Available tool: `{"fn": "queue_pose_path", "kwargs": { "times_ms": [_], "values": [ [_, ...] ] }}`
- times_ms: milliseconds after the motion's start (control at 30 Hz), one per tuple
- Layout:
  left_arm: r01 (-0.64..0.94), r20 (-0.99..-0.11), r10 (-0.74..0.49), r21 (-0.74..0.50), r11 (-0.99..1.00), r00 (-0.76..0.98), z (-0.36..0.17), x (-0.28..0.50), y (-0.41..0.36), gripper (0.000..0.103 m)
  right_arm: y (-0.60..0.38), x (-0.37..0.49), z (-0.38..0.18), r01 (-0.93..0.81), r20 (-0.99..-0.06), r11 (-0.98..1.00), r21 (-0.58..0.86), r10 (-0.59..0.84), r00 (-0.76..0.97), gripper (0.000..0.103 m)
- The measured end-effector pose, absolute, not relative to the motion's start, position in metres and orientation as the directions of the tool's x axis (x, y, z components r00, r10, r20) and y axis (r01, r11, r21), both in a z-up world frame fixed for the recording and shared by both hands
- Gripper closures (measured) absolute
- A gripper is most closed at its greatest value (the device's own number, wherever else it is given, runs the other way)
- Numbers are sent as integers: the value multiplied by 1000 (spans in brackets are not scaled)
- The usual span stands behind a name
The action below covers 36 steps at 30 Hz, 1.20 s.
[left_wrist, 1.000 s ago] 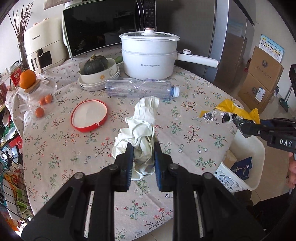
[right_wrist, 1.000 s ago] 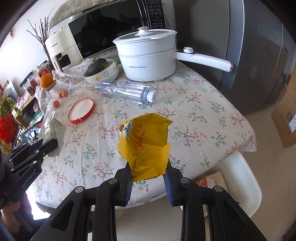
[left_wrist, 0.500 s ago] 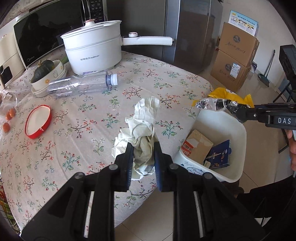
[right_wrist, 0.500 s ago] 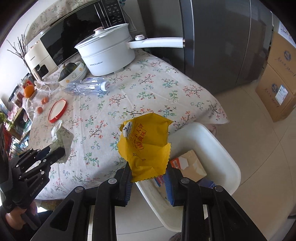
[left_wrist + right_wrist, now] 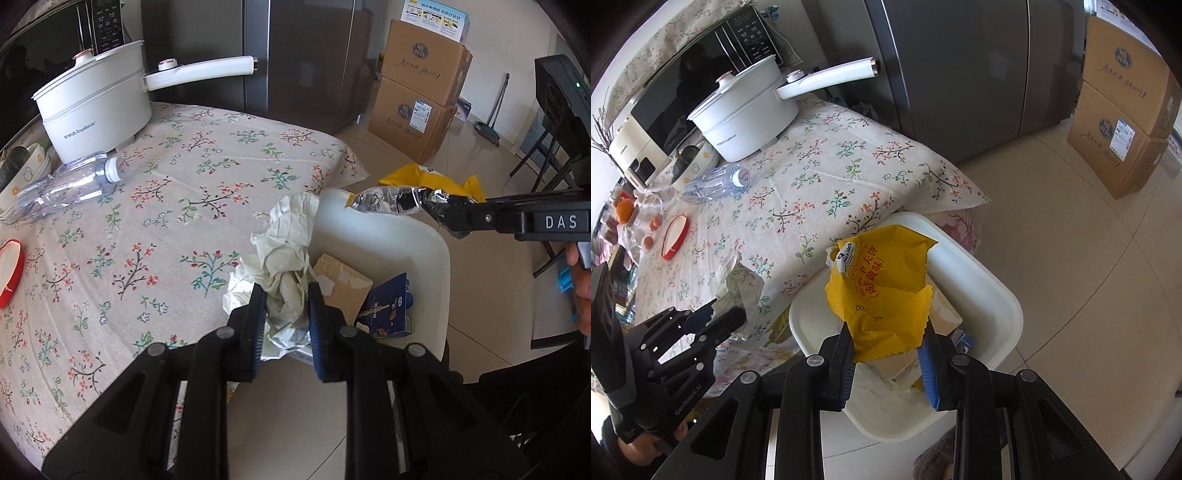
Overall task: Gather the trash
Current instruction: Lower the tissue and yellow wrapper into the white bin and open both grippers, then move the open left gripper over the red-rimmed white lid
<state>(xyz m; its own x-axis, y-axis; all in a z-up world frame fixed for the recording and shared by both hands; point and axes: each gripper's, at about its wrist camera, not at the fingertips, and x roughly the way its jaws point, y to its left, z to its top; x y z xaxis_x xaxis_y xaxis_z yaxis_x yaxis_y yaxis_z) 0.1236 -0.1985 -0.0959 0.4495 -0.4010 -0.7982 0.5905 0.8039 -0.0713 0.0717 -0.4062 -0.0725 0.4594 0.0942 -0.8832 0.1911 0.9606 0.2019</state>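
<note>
1. We take the white plastic bin (image 5: pixel 1004 295) as our landmark; it stands on the tiled floor just beside the corner of the table with the floral tablecloth (image 5: pixel 147 229).
2. Inside the bin we see a brown cardboard carton (image 5: pixel 341 286) and, touching it on the side away from the table, a dark blue printed packet (image 5: pixel 388 310). The rest of the bin's floor is hidden by what we hold.
3. Our left gripper (image 5: pixel 286 317) has its jaws clamped on a crumpled wad of pale paper (image 5: pixel 284 258), which sits above the bin's table-side rim.
4. Our right gripper (image 5: pixel 888 354) has its jaws closed on the lower edge of an empty yellow snack wrapper (image 5: pixel 882 284), foil-lined inside, which hangs over the middle of the bin.
5. On the table, well apart from the bin, an empty clear plastic bottle (image 5: pixel 62 186) with a white cap lies on its side.
6. Beyond the bottle from the bin stands a white electric pot (image 5: pixel 96 107) with its lid on and a long handle. What is in it we cannot tell.
7. Further from the bin than the bottle lies a red-rimmed lid (image 5: pixel 675 238), flat on the cloth.
8. Behind the bottle, stacked bowls (image 5: pixel 696 164) carry a dark green squash.
9. Across the floor from the bin, two stacked cardboard boxes (image 5: pixel 417 99) stand shut.
</note>
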Motion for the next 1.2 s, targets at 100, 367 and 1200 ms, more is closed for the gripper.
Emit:
{"fn": "queue_pose_path", "kwargs": {
  "times_ms": [100,367,1200],
  "values": [
    [605,-796,-422,-89,791,435,-100,125,-212,78,-413,72,-74,204,-886,959,198,86,456,72],
    [611,-773,-411,-39,791,483,-98,126,-230,33,-427,70,-77,228,-894,957,181,63,444,72],
    [475,-770,-318,-22,880,554,-88,144,-187,18,-417,77,-71,248,-896,951,183,58,439,32]
  ]
}}
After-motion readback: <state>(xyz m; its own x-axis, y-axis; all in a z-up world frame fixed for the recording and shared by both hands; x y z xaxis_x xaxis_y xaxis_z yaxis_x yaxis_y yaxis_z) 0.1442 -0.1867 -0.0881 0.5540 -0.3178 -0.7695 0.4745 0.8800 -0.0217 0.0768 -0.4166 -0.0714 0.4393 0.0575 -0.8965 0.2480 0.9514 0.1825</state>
